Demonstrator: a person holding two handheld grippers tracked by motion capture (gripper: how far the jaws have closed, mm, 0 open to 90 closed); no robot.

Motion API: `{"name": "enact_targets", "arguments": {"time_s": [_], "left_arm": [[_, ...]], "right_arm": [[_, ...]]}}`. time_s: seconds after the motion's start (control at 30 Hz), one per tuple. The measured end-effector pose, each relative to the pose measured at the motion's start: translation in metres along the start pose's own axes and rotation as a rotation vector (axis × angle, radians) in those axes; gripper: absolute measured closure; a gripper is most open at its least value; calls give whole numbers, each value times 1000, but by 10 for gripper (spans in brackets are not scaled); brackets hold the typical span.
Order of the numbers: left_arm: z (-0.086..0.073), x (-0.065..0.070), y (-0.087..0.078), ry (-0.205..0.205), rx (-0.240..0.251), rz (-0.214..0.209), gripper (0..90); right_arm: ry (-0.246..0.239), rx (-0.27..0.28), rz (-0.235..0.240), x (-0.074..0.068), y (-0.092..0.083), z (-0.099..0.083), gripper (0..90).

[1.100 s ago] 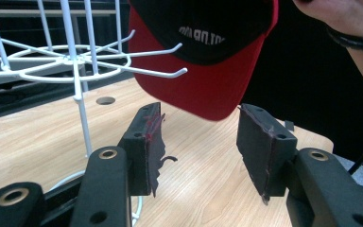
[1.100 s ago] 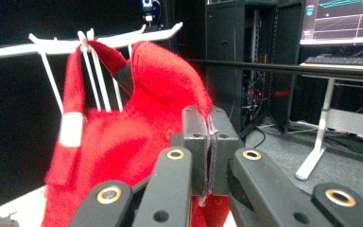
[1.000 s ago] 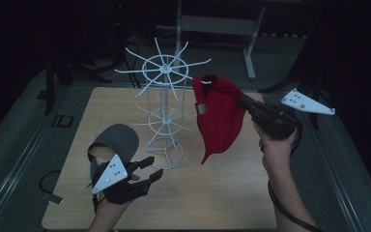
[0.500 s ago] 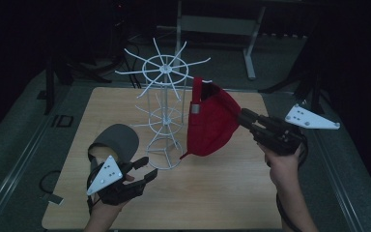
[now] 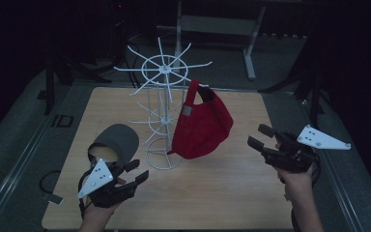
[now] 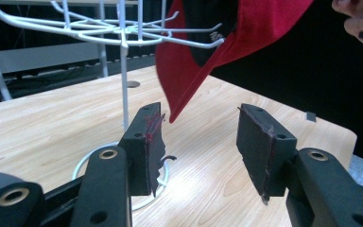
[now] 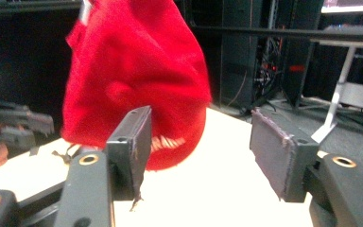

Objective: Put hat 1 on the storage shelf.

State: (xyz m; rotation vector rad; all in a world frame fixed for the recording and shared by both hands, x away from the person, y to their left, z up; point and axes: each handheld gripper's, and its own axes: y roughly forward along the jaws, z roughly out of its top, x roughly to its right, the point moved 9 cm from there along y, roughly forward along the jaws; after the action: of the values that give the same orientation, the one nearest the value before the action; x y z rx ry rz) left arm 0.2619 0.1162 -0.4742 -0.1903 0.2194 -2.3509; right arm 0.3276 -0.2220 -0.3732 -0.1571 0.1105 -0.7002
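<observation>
A red cap (image 5: 203, 123) hangs by its back strap from a hook of the white wire rack (image 5: 164, 68) in the middle of the table. My right gripper (image 5: 257, 135) is to the right of the cap and apart from it. Its jaws have just been opening and nothing is between them; in the right gripper view the red cap (image 7: 132, 75) hangs beyond the open right gripper (image 7: 201, 146). My left gripper (image 5: 139, 169) stands open and empty near the rack's ring base, beside a grey cap (image 5: 118, 140) lying on the table. The red cap's brim (image 6: 194, 71) hangs above the left gripper (image 6: 201, 137).
The wooden table (image 5: 212, 193) has a raised dark border. The rack's hooks (image 6: 99, 28) stick out all round at two heights. Dark stands and a metal frame (image 5: 217, 21) are behind the table. A cable (image 5: 46, 181) loops off the left edge.
My right gripper has let go of the red cap and drawn back down and to the right. The cap now hangs from the rack hook. The left gripper has barely shifted.
</observation>
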Motion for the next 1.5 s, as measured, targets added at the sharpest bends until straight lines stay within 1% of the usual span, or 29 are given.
{"name": "enact_targets", "arguments": {"time_s": [0.03, 0.1, 0.13, 0.27, 0.3, 0.33, 0.4, 0.43, 0.57, 0.63, 0.7, 0.73, 0.77, 0.8, 0.83, 0.9, 0.93, 0.97, 1.0, 1.03, 1.07, 1.13, 1.17, 1.2, 1.27, 1.33, 1.37, 1.43, 1.5], "left_arm": [[-1, 0, -1, 4, 2, -4, 514], [-4, -1, -2, 8, 11, -16, 514], [-6, -2, -3, 9, 15, -19, 514], [-16, -10, -5, 4, 4, 1, 515], [-18, -12, -6, 3, -1, 10, 515], [-20, -15, -7, 2, -5, 21, 515], [-25, -22, -11, -3, -11, 43, 514], [-27, -25, -13, -6, -10, 53, 514], [-34, -41, -25, -15, -8, 97, 514], [-39, -51, -31, -17, -13, 130, 514], [-45, -61, -38, -31, -18, 155, 514], [-49, -67, -41, -36, -26, 176, 513], [-53, -72, -45, -42, -36, 197, 506], [-57, -77, -48, -51, -46, 216, 483], [-62, -82, -51, -55, -57, 239, 480], [-72, -93, -57, -78, -83, 277, 439], [-77, -98, -59, -92, -97, 301, 418], [-77, -98, -59, -92, -97, 301, 412], [-83, -104, -62, -108, -108, 319, 412], [-90, -109, -64, -119, -133, 339, 399], [-95, -114, -66, -120, -154, 366, 377], [-105, -120, -69, -139, -181, 386, 373], [-110, -124, -69, -152, -198, 398, 347], [-113, -127, -70, -157, -204, 411, 325], [-119, -130, -70, -169, -220, 420, 323], [-125, -133, -68, -171, -242, 429, 312], [-127, -134, -68, -173, -254, 427, 312], [-132, -136, -65, -173, -279, 432, 305], [-136, -137, -62, -174, -295, 426, 301]], "right_arm": [[-5, -10, 6, 1, 0, -6, 361], [-3, -49, 8, 3, -1, -20, 338], [-1, -67, 6, 4, -1, -27, 312], [20, -101, 7, 7, -1, -55, 235], [37, -107, 15, 7, -1, -62, 196], [36, -112, 32, 6, -1, -67, 170], [40, -119, 35, 6, -3, -78, 158], [44, -127, 47, 5, -3, -83, 145], [36, -159, 48, 5, -4, -104, 138], [47, -165, 56, 4, -5, -113, 128], [43, -180, 67, 4, -6, -122, 119], [45, -176, 69, 4, -7, -125, 119], [42, -181, 64, 4, -8, -129, 122], [29, -193, 35, 7, -8, -132, 142], [13, -205, 1, 10, -9, -136, 144], [-7, -203, -38, 14, -11, -142, 147], [-5, -211, -42, 16, -12, -146, 148], [-1, -220, -48, 17, -13, -150, 148], [-1, -220, -48, 17, -13, -150, 148], [0, -222, -54, 19, -14, -155, 152], [6, -229, -58, 20, -16, -160, 158], [25, -234, -66, 22, -19, -166, 161], [38, -230, -65, 23, -20, -168, 170], [51, -226, -67, 24, -21, -170, 170], [54, -220, -83, 26, -24, -174, 170], [50, -208, -96, 28, -27, -178, 170], [49, -204, -103, 30, -28, -181, 170], [42, -207, -116, 32, -30, -186, 170], [39, -214, -132, 34, -32, -192, 170]]}}
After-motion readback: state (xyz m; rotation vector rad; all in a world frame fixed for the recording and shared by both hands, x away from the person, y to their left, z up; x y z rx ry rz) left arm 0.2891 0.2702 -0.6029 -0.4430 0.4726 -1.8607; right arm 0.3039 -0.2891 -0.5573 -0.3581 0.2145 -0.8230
